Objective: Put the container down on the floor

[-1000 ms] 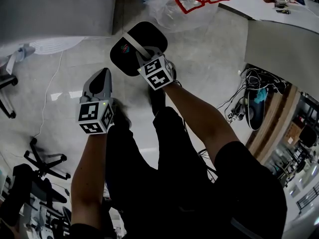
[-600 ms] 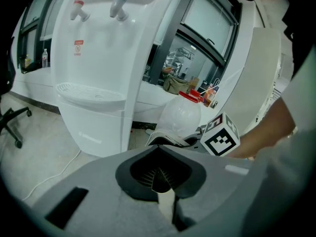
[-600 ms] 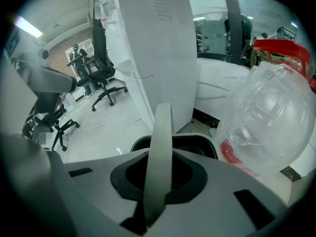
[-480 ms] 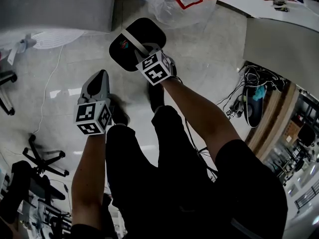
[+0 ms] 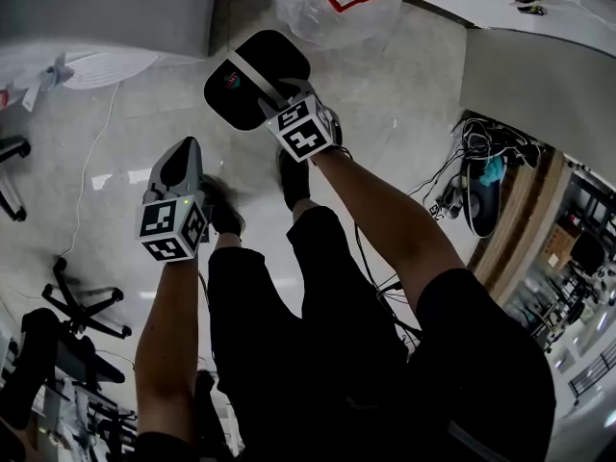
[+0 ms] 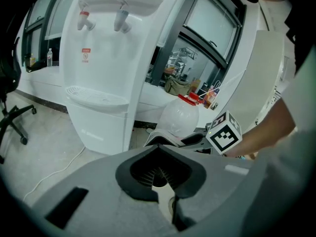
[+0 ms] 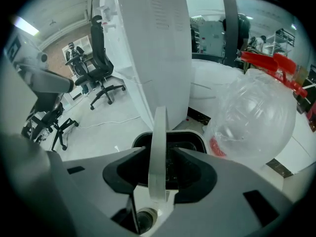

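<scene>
As you look down in head view, container (image 5: 279, 56) on floor (image 5: 404, 114) near bag (image 5: 332, 12), your right claw (image 5: 279, 99) at its handle (image 5: 252, 75), left claw (image 5: 181, 162) aside, left gripper view, jaws together, empty, right gripper view, jaws just opened, apart round handle.

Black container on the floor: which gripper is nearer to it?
Right. The right gripper sits over the black container, its jaws just opened with the handle between them; the left gripper hangs off to the side, apart.

Bright, even light; fisheye-warped edges
</scene>
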